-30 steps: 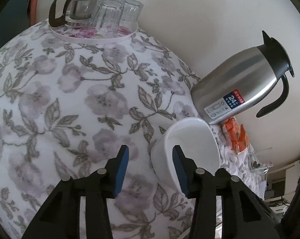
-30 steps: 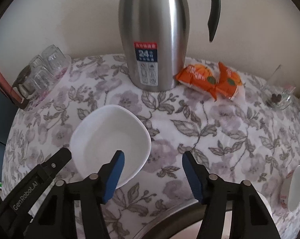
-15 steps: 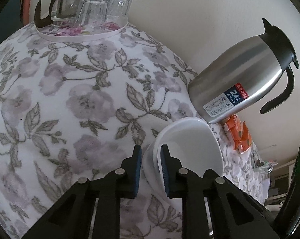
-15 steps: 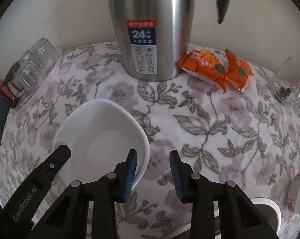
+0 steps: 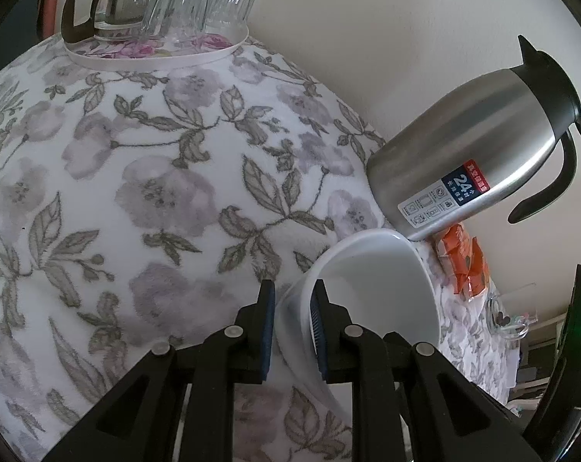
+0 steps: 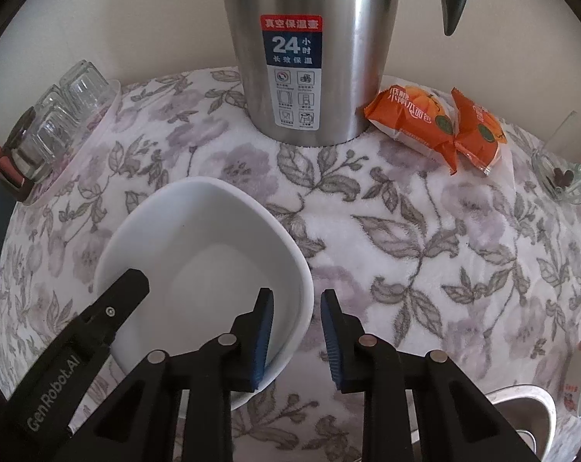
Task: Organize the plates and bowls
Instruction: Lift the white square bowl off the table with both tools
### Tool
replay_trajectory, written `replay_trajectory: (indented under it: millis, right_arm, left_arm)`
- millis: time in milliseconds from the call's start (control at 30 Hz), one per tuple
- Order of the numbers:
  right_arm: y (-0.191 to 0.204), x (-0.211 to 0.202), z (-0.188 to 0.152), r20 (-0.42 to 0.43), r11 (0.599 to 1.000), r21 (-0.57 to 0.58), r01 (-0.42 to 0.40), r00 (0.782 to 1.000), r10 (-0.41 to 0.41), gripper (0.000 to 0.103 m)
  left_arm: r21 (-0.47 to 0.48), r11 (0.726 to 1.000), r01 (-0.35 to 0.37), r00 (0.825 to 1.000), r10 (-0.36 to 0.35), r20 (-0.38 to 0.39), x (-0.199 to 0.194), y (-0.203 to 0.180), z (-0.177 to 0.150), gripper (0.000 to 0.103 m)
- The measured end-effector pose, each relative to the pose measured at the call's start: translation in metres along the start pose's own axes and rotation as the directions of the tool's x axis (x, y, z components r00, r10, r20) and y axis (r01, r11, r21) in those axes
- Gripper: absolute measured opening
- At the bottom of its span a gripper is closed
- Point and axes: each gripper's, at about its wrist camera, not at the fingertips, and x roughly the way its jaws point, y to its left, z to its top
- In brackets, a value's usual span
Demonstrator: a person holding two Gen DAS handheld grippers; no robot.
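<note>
The white bowl (image 6: 198, 254) is sitting on the floral tablecloth (image 6: 425, 254), caught between both tongs. The left gripper (image 5: 292, 327) is pinching its rim wall, one pad inside and one outside. The right gripper (image 6: 296, 337) has just been closing over the opposite rim; its outer pad is not yet touching. The bowl is looking like glazed ceramic: stiff, slick, chippable and fairly heavy, so deep bites on opposite rims should be suiting it best. Beyond the fingertips, the steel thermos (image 6: 309, 50) is standing close.
</note>
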Motion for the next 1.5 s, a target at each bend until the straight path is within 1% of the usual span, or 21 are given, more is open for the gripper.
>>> replay_trajectory:
  millis: [67,133,300,500,633,833,1133,1500]
  right_arm:
    - [0.0,0.0,0.0,0.001,1.0,0.0,0.0,1.0,0.0,0.028]
    - [0.001,0.0,0.0,0.004,1.0,0.002,-0.009,1.0,0.009,0.026]
    - [0.001,-0.002,-0.002,0.015,1.0,0.001,-0.03,0.999,0.03,0.018]
    - [0.0,-0.007,-0.001,0.014,0.999,0.01,-0.049,0.999,0.049,0.017]
    - [0.002,-0.018,-0.001,0.035,0.999,0.001,-0.054,0.998,0.054,0.017]
    - [0.004,-0.043,0.0,0.082,0.998,-0.007,-0.069,0.994,0.069,0.017]
    - [0.008,-0.09,-0.002,0.16,0.996,-0.016,-0.09,0.983,0.091,0.017]
    - [-0.004,-0.153,-0.013,0.253,0.993,-0.008,-0.12,0.96,0.118,0.017]
  left_arm:
    - [0.0,1.0,0.005,1.0,-0.005,0.004,0.0,0.0,-0.001,0.019]
    - [-0.003,1.0,0.018,1.0,-0.018,0.008,0.0,0.001,0.0,0.015]
    - [-0.002,0.999,0.034,0.999,-0.034,0.015,-0.001,0.002,-0.001,0.015]
    - [0.013,1.0,0.02,1.0,-0.02,0.02,-0.008,-0.001,-0.001,0.014]
    - [0.035,0.999,0.021,0.999,-0.022,0.035,-0.019,-0.005,0.001,0.014]
    - [0.04,0.999,0.031,0.998,-0.033,0.046,-0.038,-0.008,0.006,0.014]
    - [0.082,0.996,0.04,0.994,-0.049,0.103,-0.081,-0.021,0.01,0.013]
    - [0.155,0.987,0.045,0.982,-0.072,0.174,-0.141,-0.048,0.001,0.013]
